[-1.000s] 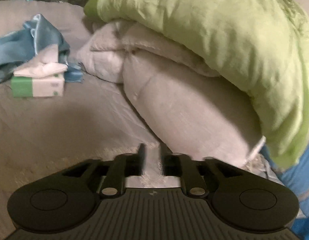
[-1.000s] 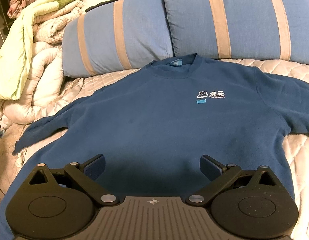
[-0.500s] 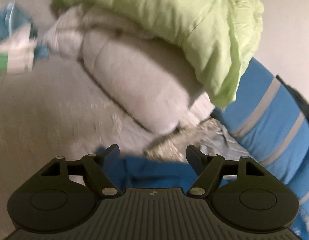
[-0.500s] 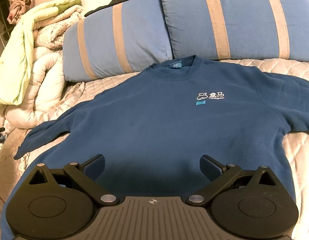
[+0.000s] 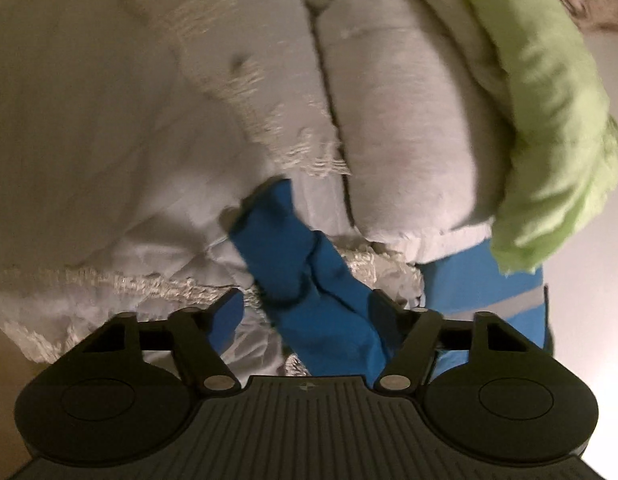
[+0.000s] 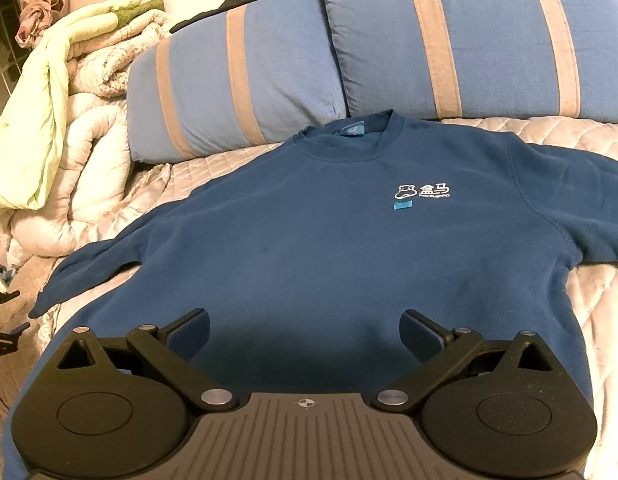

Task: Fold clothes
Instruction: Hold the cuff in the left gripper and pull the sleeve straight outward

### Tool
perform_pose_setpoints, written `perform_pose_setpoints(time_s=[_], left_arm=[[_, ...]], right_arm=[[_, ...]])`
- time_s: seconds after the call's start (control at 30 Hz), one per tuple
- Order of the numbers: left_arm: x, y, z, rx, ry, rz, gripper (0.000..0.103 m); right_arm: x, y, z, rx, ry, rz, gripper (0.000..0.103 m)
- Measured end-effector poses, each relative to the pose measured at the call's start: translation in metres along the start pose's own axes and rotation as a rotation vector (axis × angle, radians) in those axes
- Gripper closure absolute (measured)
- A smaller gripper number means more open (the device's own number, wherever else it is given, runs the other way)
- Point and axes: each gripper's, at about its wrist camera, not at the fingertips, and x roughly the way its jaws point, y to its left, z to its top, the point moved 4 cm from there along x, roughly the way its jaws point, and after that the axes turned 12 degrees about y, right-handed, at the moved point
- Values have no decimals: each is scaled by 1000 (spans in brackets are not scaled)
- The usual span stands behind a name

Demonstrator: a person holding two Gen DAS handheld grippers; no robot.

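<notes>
Sweatshirt (image 6: 349, 248) is spread face-up on the bed (image 6: 589, 300), its sleeve end (image 5: 309, 280) bunched between the left gripper (image 5: 305, 312) fingers, which have just been closing yet are not clamped. Bedspread fringe at seven o'clock may be pinched too. Right gripper (image 6: 305, 332) is held released.

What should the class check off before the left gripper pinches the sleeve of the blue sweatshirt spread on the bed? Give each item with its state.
1. Dark blue sweatshirt lies flat, front up, on the quilted bedspread: ok.
2. Blue sleeve end sits between the left gripper jaws: ok.
3. Left jaws, which have just been closing, are pressing the sleeve: not ok, a gap shows on one side.
4. Right gripper open and empty over the hem: ok.
5. Rolled white duvet is clear of the sleeve: cannot tell, they lie close.
</notes>
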Motion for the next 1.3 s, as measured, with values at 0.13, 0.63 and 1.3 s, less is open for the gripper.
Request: perform_pose_setpoints(time_s=[0.13, 0.63, 1.3], left_arm=[[11, 12, 1, -56, 10, -17, 55], [53, 8, 8, -88, -48, 18, 85], [9, -224, 6, 628, -229, 277, 92]], right_arm=[[0, 2, 0, -3, 3, -8, 2], [3, 3, 0, -3, 14, -19, 2], [1, 1, -1, 5, -2, 2, 2]])
